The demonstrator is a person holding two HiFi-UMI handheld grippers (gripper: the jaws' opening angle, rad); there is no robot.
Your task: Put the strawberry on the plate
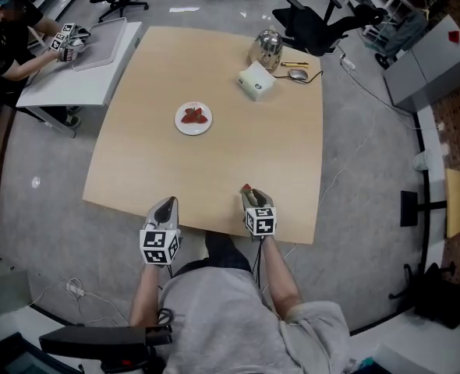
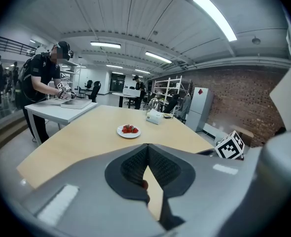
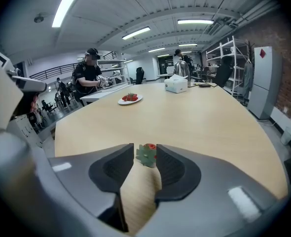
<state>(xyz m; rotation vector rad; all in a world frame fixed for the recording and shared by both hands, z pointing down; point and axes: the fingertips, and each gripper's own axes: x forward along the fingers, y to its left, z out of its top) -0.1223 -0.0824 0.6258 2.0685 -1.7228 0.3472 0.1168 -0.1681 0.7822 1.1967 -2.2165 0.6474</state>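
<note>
A white plate (image 1: 193,128) with strawberries (image 1: 193,115) on it sits at the middle of the tan table (image 1: 136,162). Both gripper views show the plate (image 2: 128,134) (image 3: 130,101) far ahead. My right gripper (image 1: 248,189) rests near the table's front edge. One strawberry (image 3: 147,154), its green leaves towards the camera, lies on the table between the jaw tips of the right gripper (image 3: 144,149). It sits against the right-hand jaw, with a thin gap on the other side. My left gripper (image 1: 168,201) is at the front edge too, and in its own view the left gripper (image 2: 146,146) has its tips together and holds nothing.
At the table's far side stand a metal kettle (image 1: 267,47), a white box (image 1: 256,79) and a mouse (image 1: 298,74) with a cable. A person (image 1: 12,37) works with grippers over a tray (image 1: 101,45) on the white table at the left. Office chairs stand beyond.
</note>
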